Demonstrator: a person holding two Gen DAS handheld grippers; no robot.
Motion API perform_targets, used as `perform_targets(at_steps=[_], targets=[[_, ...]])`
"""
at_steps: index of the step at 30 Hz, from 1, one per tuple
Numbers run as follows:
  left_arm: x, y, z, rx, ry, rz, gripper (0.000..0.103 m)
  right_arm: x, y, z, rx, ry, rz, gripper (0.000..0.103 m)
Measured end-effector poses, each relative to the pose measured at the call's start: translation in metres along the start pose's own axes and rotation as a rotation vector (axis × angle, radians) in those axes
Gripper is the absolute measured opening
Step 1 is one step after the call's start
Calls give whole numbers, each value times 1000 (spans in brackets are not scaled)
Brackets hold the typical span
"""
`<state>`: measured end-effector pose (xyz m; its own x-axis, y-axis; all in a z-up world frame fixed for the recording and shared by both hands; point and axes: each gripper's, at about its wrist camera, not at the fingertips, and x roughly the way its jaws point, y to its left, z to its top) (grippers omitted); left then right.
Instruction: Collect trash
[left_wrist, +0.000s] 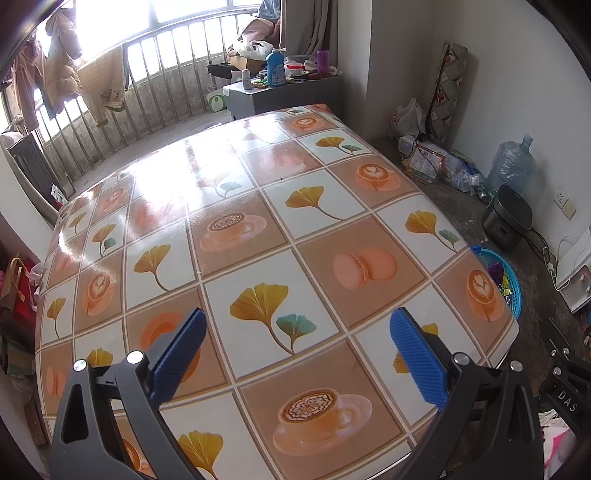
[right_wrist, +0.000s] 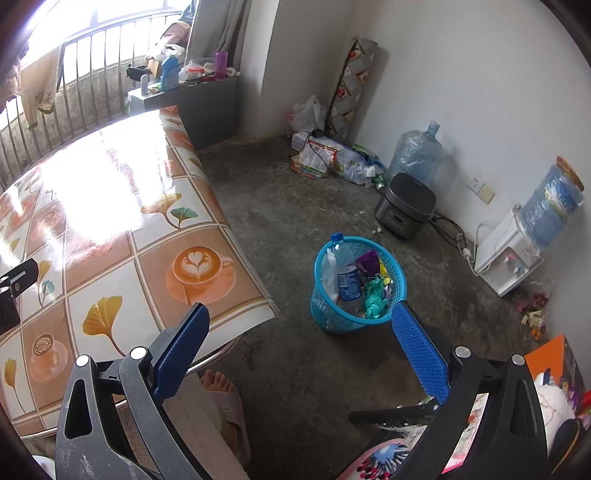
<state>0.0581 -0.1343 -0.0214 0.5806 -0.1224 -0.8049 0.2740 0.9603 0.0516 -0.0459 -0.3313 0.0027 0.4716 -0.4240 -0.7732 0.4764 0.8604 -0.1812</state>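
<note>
A blue plastic basket (right_wrist: 325, 308) stands on the concrete floor right of the table; its rim also shows in the left wrist view as the basket (left_wrist: 513, 291). Inside lie a clear bottle with a blue cap (right_wrist: 338, 254), a blue can (right_wrist: 349, 282), a purple wrapper (right_wrist: 369, 260) and a green crumpled bag (right_wrist: 375, 297). My right gripper (right_wrist: 301, 314) hangs open above the floor just in front of the basket, nothing between its blue pads. My left gripper (left_wrist: 297, 321) is open over the table (left_wrist: 258, 206), empty. The patterned tablecloth shows no loose trash.
A person's foot in a pink slipper (right_wrist: 225, 402) rests under the table's edge (right_wrist: 236, 254). Along the wall stand a black cooker (right_wrist: 404, 210), a water jug (right_wrist: 417, 153), a white dispenser (right_wrist: 506, 258) and a pile of bags (right_wrist: 332, 157). A cluttered grey cabinet (left_wrist: 284, 92) sits behind the table.
</note>
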Motion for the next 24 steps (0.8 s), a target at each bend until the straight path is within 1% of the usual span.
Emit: perform_targets(at_steps=[24], targets=[[-3, 0, 1, 5, -9, 2, 97, -4, 4, 3, 8, -9, 4, 95]])
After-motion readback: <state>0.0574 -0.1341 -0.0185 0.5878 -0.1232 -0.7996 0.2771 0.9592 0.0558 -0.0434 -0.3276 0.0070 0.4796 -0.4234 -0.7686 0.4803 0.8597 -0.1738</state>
